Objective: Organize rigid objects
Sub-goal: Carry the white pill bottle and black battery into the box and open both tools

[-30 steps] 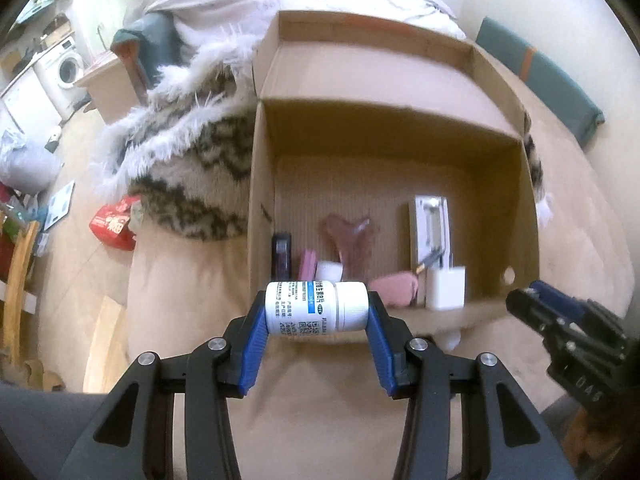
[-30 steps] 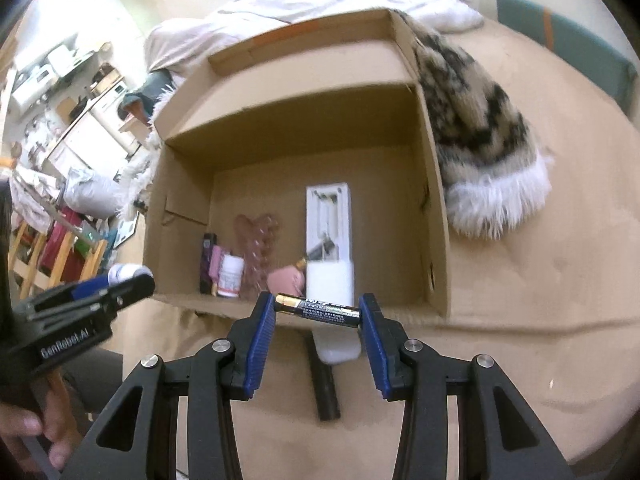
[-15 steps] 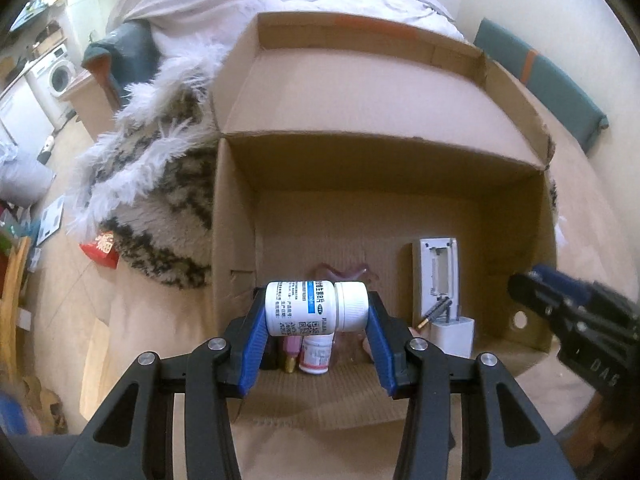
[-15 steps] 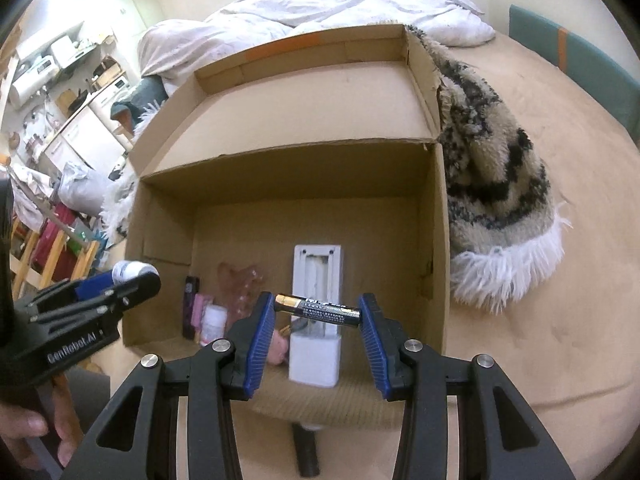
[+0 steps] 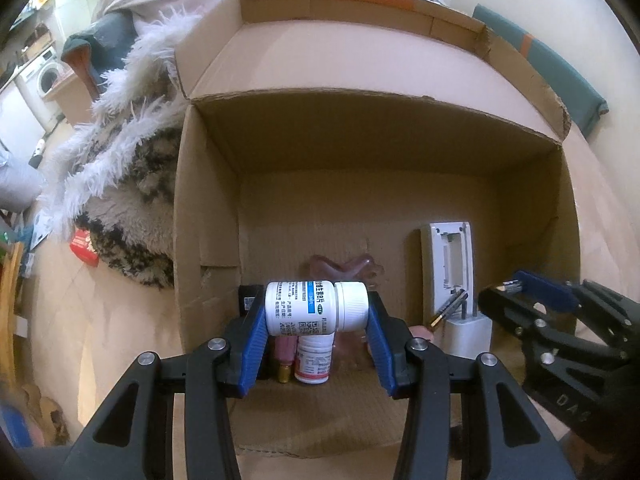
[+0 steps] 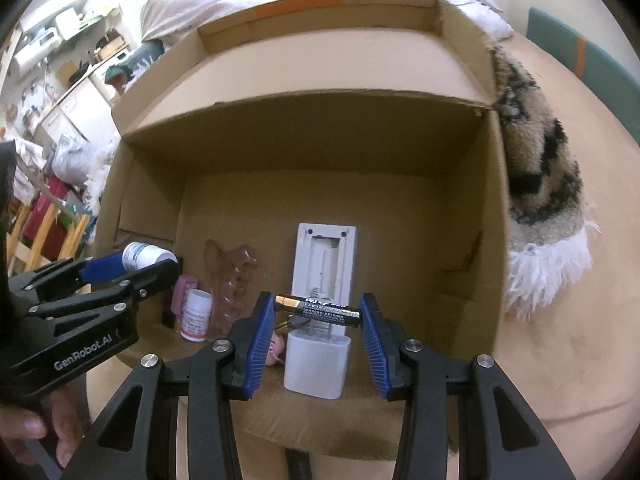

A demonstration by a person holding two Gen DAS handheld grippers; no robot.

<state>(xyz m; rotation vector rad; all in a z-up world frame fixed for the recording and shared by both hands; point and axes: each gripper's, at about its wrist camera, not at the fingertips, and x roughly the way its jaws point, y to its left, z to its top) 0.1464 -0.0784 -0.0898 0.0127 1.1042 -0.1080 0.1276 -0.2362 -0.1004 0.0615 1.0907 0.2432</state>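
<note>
My left gripper (image 5: 316, 314) is shut on a white pill bottle (image 5: 316, 308) that lies sideways between its blue pads, cap to the right. It hovers over the near left part of an open cardboard box (image 5: 208, 208). My right gripper (image 6: 318, 312) is shut on a black and gold battery (image 6: 318, 309), held crosswise above a white charger block (image 6: 318, 364). On the box floor lie a grey remote (image 6: 326, 256) with its battery bay open, a pink translucent piece (image 6: 230, 276), a small white bottle (image 6: 196, 314) and a pink item (image 6: 184, 292). Each gripper shows at the edge of the other's view.
The box (image 6: 496, 208) sits on a beige bed cover (image 6: 568, 360). A furry patterned blanket (image 6: 536, 184) lies against the box's right wall in the right wrist view. A teal cushion (image 5: 560, 68) rests behind. A hand (image 6: 36, 428) holds the left tool. Room clutter stands far left.
Both grippers have moved forward and down from in front of the box to over its inside, each keeping its load. The box fills more of both views.
</note>
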